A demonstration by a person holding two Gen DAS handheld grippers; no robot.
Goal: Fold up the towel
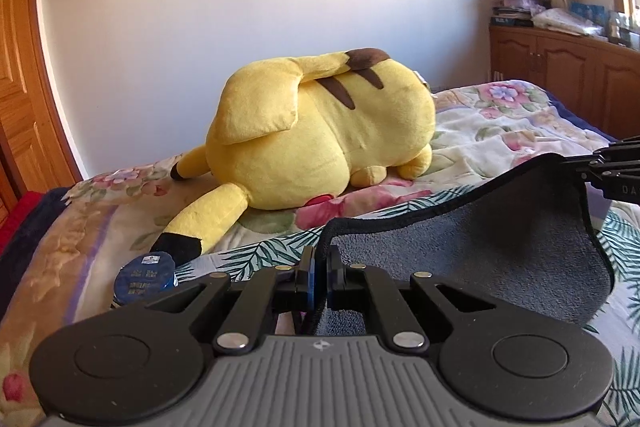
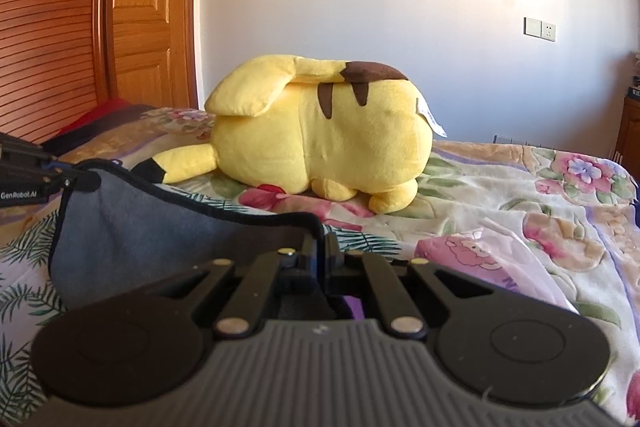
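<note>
Between both grippers' closed jaws hangs the grey towel [image 1: 460, 239], corners pinched.

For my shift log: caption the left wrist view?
Left gripper pinches gray towel corner; yellow Pikachu plush lies beyond.

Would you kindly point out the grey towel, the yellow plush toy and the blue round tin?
grey towel [image 1: 480, 247]: left wrist view, its sagging middle.
yellow plush toy [image 2: 320, 143]: right wrist view, its back.
blue round tin [image 1: 146, 273]: left wrist view, its lid.
</note>
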